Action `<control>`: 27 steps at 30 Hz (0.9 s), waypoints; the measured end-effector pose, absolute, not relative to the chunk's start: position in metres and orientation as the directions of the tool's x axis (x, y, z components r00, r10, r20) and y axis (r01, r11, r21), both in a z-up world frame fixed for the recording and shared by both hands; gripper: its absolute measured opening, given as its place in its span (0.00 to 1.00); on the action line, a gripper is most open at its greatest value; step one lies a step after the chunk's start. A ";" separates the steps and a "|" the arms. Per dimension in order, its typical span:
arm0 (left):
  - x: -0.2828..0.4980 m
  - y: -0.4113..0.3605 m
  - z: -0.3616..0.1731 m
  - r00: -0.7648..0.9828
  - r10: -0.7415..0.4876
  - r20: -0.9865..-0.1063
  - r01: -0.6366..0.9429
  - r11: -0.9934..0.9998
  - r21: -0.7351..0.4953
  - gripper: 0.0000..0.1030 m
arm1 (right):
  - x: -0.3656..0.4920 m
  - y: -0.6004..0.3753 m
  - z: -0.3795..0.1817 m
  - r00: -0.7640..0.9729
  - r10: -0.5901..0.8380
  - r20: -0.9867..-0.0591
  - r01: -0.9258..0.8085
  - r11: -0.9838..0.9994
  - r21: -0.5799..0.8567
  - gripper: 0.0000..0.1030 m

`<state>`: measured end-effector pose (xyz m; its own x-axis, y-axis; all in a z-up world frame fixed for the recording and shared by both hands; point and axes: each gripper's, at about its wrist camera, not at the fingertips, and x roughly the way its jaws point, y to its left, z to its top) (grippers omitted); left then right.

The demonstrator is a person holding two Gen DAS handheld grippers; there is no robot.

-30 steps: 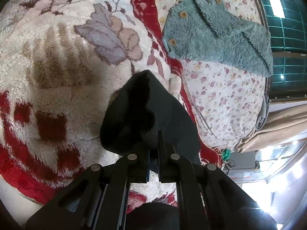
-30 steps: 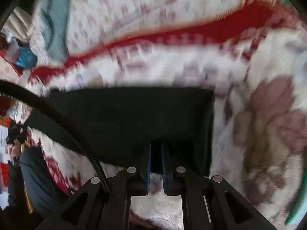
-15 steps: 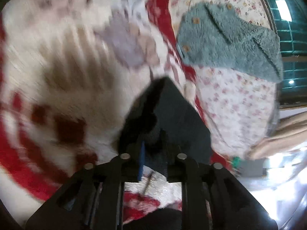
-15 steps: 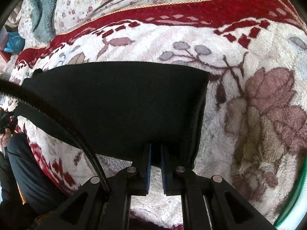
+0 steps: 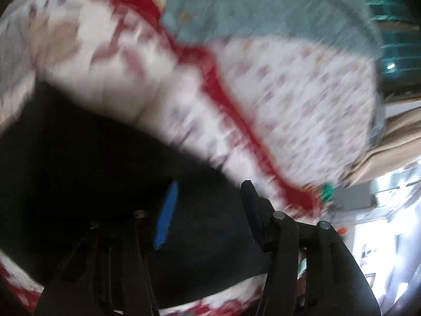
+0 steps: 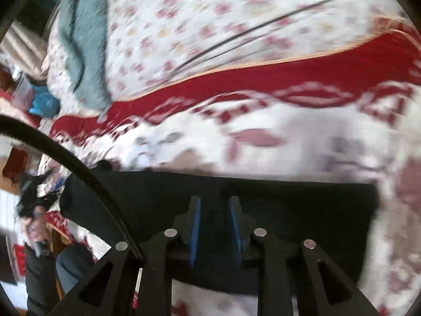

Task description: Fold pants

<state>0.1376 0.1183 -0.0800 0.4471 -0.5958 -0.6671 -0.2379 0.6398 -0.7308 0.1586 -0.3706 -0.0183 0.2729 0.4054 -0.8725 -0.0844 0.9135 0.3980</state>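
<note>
The black pants (image 6: 289, 218) lie flat as a folded rectangle on the red and white fleece blanket (image 6: 263, 137). In the left wrist view the pants (image 5: 79, 171) fill the lower left, blurred. My left gripper (image 5: 210, 189) is open above the pants, its blue pads wide apart with nothing between them. My right gripper (image 6: 214, 205) is open too, its jaws a short way apart just over the near part of the pants, holding nothing.
A teal fleece garment (image 5: 263, 8) lies on the floral sheet (image 5: 302, 100) beyond the blanket's red border; it also shows in the right wrist view (image 6: 81, 42). A black cable (image 6: 79, 166) crosses the right wrist view. Clutter and a person stand at the left (image 6: 36, 223).
Both grippers have opened and let go of the pants, which now lie flat on the blanket. Both views have swung and are blurred by motion.
</note>
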 end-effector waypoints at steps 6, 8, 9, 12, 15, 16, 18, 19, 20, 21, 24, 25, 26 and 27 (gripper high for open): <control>0.111 0.141 -0.089 0.399 -0.589 -0.703 -0.215 0.685 -0.696 0.02 | 0.148 -0.356 -0.038 0.179 0.255 -0.950 -0.210 0.953 0.216 0.21; 0.109 0.140 -0.073 0.428 -0.539 -0.725 -0.222 0.715 -0.663 0.03 | 0.153 -0.361 -0.030 0.175 0.218 -0.960 -0.149 0.970 0.193 0.21; 0.113 0.132 -0.053 0.470 -0.477 -0.742 -0.203 0.760 -0.617 0.09 | 0.153 -0.359 -0.024 0.195 0.186 -0.963 -0.132 0.978 0.162 0.22; 0.132 0.098 -0.028 0.497 -0.551 -0.670 -0.105 0.729 -0.677 0.32 | 0.166 -0.336 0.001 0.286 0.302 -0.909 -0.129 0.952 0.276 0.22; 0.157 0.050 -0.030 0.441 -0.629 -0.640 -0.053 0.693 -0.718 0.36 | 0.178 -0.286 0.010 0.321 0.426 -0.846 -0.160 0.905 0.394 0.24; 0.166 0.037 -0.036 0.419 -0.643 -0.641 -0.059 0.685 -0.726 0.36 | 0.181 -0.270 0.007 0.315 0.458 -0.831 -0.175 0.889 0.424 0.26; 0.177 0.013 -0.061 0.364 -0.620 -0.695 -0.112 0.712 -0.693 0.36 | 0.181 -0.236 -0.009 0.264 0.480 -0.836 -0.190 0.876 0.443 0.26; 0.180 0.009 -0.072 0.334 -0.582 -0.742 -0.144 0.746 -0.650 0.34 | 0.180 -0.224 -0.017 0.243 0.446 -0.862 -0.205 0.892 0.404 0.26; 0.183 0.004 -0.080 0.298 -0.533 -0.792 -0.163 0.789 -0.592 0.30 | 0.177 -0.213 -0.028 0.233 0.364 -0.902 -0.250 0.918 0.307 0.26; 0.184 0.003 -0.081 0.297 -0.507 -0.809 -0.142 0.815 -0.562 0.26 | 0.175 -0.211 -0.033 0.243 0.321 -0.916 -0.275 0.928 0.252 0.26; 0.186 0.005 -0.080 0.323 -0.427 -0.844 -0.144 0.860 -0.490 0.21 | 0.172 -0.243 -0.034 0.314 0.262 -0.913 -0.297 0.940 0.167 0.21; 0.187 0.003 -0.081 0.326 -0.411 -0.851 -0.138 0.870 -0.473 0.20 | 0.171 -0.260 -0.033 0.311 0.284 -0.907 -0.274 0.941 0.201 0.08; 0.187 0.002 -0.080 0.331 -0.401 -0.854 -0.136 0.875 -0.464 0.20 | 0.171 -0.281 -0.032 0.296 0.330 -0.896 -0.240 0.934 0.265 0.01; 0.189 0.001 -0.081 0.335 -0.391 -0.858 -0.136 0.880 -0.454 0.20 | 0.170 -0.303 -0.032 0.277 0.377 -0.884 -0.209 0.921 0.328 0.00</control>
<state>0.1885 0.0008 -0.0810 0.3347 -0.3906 -0.8576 -0.1365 0.8804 -0.4543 0.1703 -0.3031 -0.0317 0.2769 0.3774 -0.8837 -0.2091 0.9213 0.3279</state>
